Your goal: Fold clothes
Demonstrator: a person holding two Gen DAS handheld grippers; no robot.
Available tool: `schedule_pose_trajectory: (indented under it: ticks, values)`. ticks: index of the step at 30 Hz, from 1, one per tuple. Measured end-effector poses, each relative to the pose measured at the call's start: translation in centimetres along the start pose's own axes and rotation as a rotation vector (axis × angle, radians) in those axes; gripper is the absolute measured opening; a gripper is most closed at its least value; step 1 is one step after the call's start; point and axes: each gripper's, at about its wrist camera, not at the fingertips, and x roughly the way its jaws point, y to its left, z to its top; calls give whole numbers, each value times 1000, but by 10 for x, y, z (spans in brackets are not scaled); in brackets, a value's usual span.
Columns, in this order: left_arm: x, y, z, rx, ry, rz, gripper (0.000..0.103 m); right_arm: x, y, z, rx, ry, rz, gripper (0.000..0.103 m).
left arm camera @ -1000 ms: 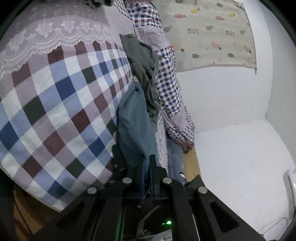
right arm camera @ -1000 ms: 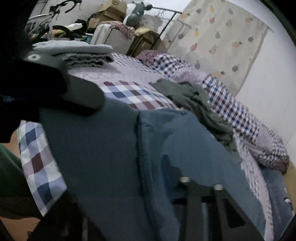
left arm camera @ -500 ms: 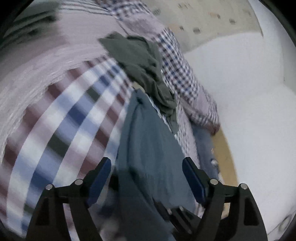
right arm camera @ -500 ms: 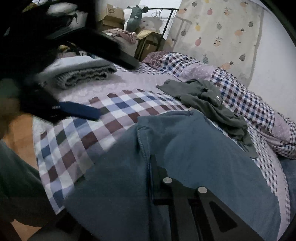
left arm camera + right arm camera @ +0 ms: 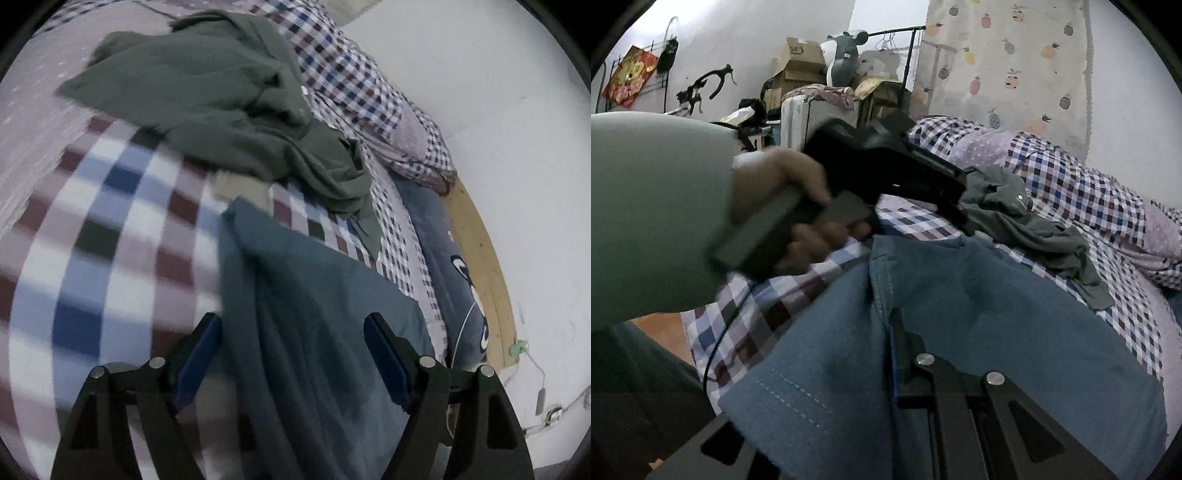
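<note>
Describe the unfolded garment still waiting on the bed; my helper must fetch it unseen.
On the checked bedspread, look beyond the blue garment. There lies the olive-green garment, crumpled, beside the small-check quilt. It is the only green cloth there.

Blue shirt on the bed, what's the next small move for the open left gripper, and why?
Probably lower the left gripper and close on the blue shirt: its jaws stand open over the cloth, gripping nothing, while the right gripper is shut on the shirt's fold.

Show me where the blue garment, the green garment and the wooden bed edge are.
blue garment [image 5: 314, 295], left wrist view, flat middle.
green garment [image 5: 207, 92], left wrist view, crumpled middle.
wooden bed edge [image 5: 480, 258], left wrist view, bare strip.
</note>
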Motion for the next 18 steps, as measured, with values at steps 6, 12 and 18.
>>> schedule_pose_trajectory:
  ticks: [6,12,18]
  values:
    - [31,-5,23,61,65,45,82,-4,3,4,-4,-7,4,4]
    - [40,4,37,71,129,68,46,-6,7,2,-24,3,0,4]
    - [37,10,35,30,105,55,15,-8,10,1,-35,10,-8,4]
